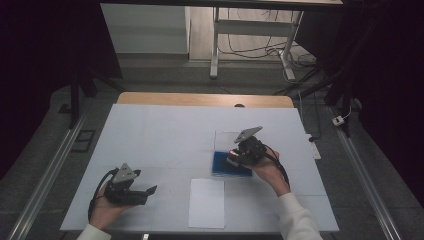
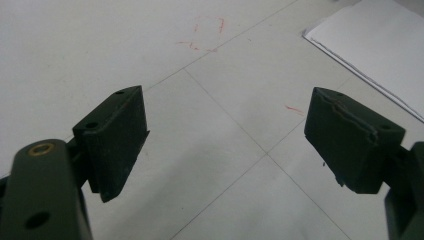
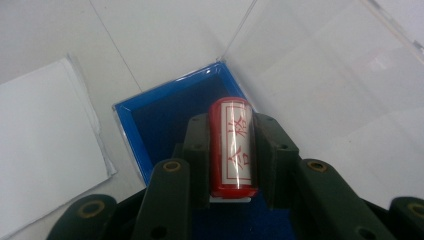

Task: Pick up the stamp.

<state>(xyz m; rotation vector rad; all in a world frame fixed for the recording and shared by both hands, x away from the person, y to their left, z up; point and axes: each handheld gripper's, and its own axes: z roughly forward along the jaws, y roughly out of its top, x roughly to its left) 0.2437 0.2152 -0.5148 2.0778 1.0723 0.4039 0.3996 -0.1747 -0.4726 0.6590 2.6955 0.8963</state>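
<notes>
**A:** ok so nearest to the person there's a white sheet of paper [image 1: 206, 202] lying flat on the table [image 1: 150, 135], close to the near edge and roughly in the middle. Left of it is the left gripper [image 1: 150, 190], held low over the table top

**B:** is that one holding anything?

**A:** nope, released. In the left gripper view its two black jaws stand wide apart with bare table between them, plus a few faint red marks [image 2: 205, 35] on the surface a bit farther off. A corner of the paper [image 2: 370, 50] sits at the upper right of that view

**B:** and the right side?

**A:** a little farther back and right of the paper is the blue tray [image 1: 220, 165], with a clear lid [image 1: 226, 139] swung open on its far side. The right gripper [image 1: 233, 158] hangs right over the tray, with the person's hand and white sleeve behind it

**B:** clenched?

**A:** yep, clamped on a red stamp [image 3: 233, 147], a small cylinder with a white label and red characters on it. In the right gripper view the stamp sits pinched between the two pads, pointing along the jaws, with the tray's dark blue inside [image 3: 170, 120] just under and beyond it. Can't tell if the stamp's tip touches the tray
</notes>
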